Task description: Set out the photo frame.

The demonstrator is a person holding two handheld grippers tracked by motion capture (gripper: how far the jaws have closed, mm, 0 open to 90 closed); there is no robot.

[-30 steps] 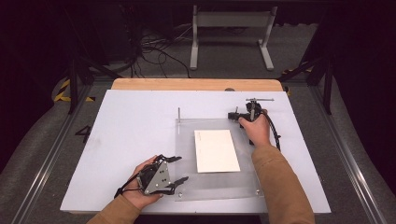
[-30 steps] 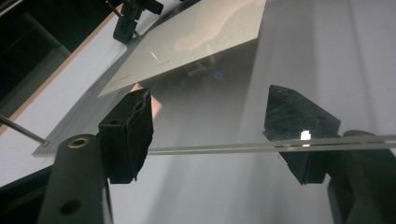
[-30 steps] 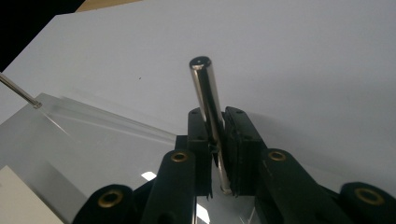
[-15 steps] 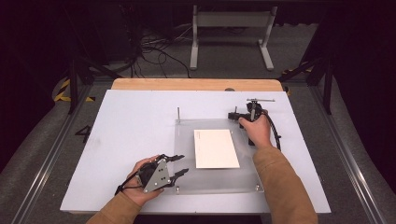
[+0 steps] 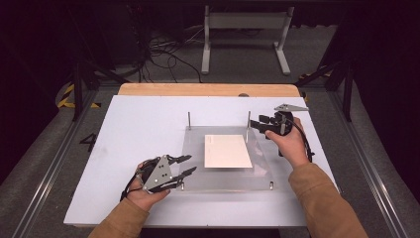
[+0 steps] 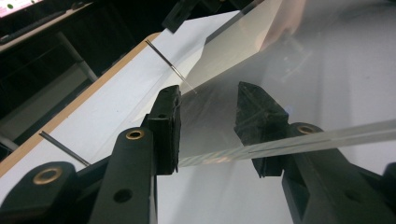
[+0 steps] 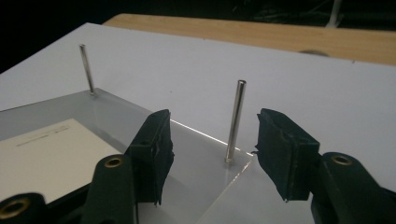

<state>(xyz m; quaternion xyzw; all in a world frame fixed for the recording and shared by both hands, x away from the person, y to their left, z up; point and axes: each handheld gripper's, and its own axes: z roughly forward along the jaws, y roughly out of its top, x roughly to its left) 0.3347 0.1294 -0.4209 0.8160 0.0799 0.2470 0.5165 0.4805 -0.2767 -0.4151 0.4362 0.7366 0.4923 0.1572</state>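
On the white worktop (image 5: 138, 129) lies a clear plate (image 5: 262, 166) with a white card (image 5: 227, 150) under or inside it. Two thin metal pins stand at its far corners: the left pin (image 5: 189, 120) and the right pin (image 5: 248, 119). Two short studs (image 5: 271, 185) sit at the near corners.

The left hand-held gripper (image 5: 190, 165) is at the plate's near left corner. Its jaws have just been closing, and in the left gripper view (image 6: 208, 126) the plate's edge runs between them. The pads look close on it, yet I cannot tell whether they already press, so the grip reads as forming rather than made.

The right hand-held gripper (image 5: 253, 124) sits at the far right corner. Its jaws have just been opening, and in the right gripper view (image 7: 212, 140) they stand spread either side of the right pin (image 7: 235, 122), clear of it.

By my reading the work is at an early or middle stage: the plate seems threaded on both far pins and lying flat, the card lies centred, and the right side has been let go. Left to do, most likely, is for the left side to take hold of the near corner and lift or seat the plate.
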